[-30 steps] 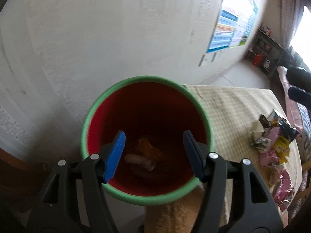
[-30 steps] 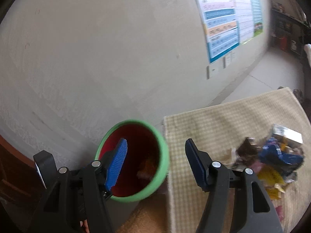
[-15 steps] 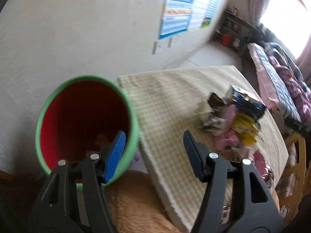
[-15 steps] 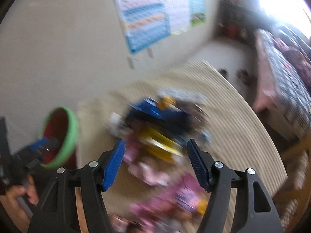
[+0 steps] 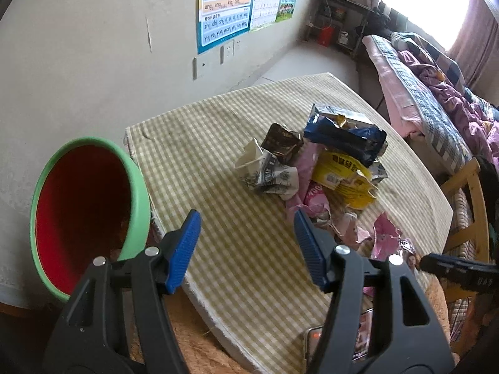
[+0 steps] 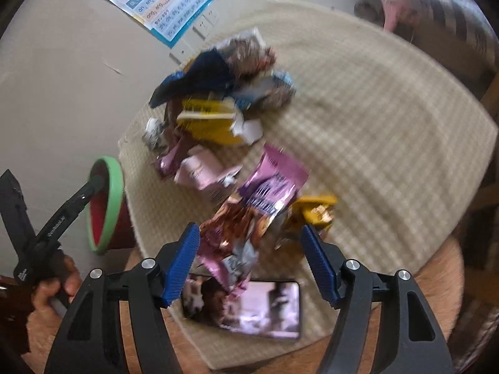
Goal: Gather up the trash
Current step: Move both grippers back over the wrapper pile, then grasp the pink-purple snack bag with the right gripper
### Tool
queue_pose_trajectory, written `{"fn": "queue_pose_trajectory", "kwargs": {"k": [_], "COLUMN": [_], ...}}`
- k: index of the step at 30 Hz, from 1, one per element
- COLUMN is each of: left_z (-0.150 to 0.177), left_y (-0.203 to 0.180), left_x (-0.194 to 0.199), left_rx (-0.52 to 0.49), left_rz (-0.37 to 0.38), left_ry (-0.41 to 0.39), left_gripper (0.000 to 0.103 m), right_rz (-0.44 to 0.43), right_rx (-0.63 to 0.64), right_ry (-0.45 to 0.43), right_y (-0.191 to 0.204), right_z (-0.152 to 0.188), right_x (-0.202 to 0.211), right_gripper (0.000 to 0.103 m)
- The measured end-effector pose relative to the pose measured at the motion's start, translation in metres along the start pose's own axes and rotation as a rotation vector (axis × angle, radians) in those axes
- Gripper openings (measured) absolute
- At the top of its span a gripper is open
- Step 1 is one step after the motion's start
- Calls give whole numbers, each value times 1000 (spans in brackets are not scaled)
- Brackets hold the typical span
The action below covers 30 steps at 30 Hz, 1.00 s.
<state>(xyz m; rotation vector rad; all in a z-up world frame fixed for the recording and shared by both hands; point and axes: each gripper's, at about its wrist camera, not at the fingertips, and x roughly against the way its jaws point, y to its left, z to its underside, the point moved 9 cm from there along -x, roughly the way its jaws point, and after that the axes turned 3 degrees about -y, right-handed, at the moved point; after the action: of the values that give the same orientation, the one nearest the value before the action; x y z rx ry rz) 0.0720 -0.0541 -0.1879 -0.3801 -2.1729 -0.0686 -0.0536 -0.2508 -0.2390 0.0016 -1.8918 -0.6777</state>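
Observation:
A pile of trash (image 5: 327, 162) lies on the checked table (image 5: 218, 143): crumpled white paper (image 5: 265, 171), a blue bag (image 5: 346, 137), a yellow wrapper (image 5: 346, 174) and pink wrappers. The red bin with a green rim (image 5: 137, 187) stands off the table's left edge. My left gripper (image 5: 246, 218) hovers open and empty over the cloth, between bin and pile. My right gripper (image 6: 249, 229) is open above a purple-pink wrapper (image 6: 271, 184) at the pile's near end; its pads do not press on it. The bin (image 6: 106, 205) shows to its left.
A phone (image 6: 249, 305) with a lit screen lies at the table's near edge, under the right gripper. A hand (image 6: 53, 283) holds the left gripper's handle beside the bin. A bed (image 5: 436, 99) and a wooden chair (image 5: 467, 187) stand past the table's right side.
Both grippers have left the bin's mouth and swung right over the table. The right one has dropped toward the near end of the trash pile.

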Motion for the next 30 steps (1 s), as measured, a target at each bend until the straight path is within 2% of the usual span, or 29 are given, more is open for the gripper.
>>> {"fn": "queue_pose_trajectory", "kwargs": {"k": [9, 11, 13, 16, 24, 30], "left_z": [5, 6, 7, 9, 17, 21], "left_y": [-4, -6, -8, -11, -24, -40], "left_x": [-1, -2, -2, -2, -8, -17], "left_rx": [-12, -16, -23, -29, -54, -53], "left_rz": [8, 11, 14, 19, 43, 106], "left_ry": [15, 19, 22, 28, 55, 81], "left_gripper": [59, 59, 59, 59, 59, 59], "right_rz": [-21, -12, -17, -10, 78, 91], "right_rx": [-35, -19, -3, 27, 101, 72], "right_ry": [33, 28, 26, 3, -145, -154], "right_y": [8, 8, 9, 12, 7, -6], "right_z": [-7, -9, -9, -11, -39, -40], "right_x": [-28, -32, -34, -31, -3, -1], "right_gripper": [66, 61, 45, 33, 31, 32]}}
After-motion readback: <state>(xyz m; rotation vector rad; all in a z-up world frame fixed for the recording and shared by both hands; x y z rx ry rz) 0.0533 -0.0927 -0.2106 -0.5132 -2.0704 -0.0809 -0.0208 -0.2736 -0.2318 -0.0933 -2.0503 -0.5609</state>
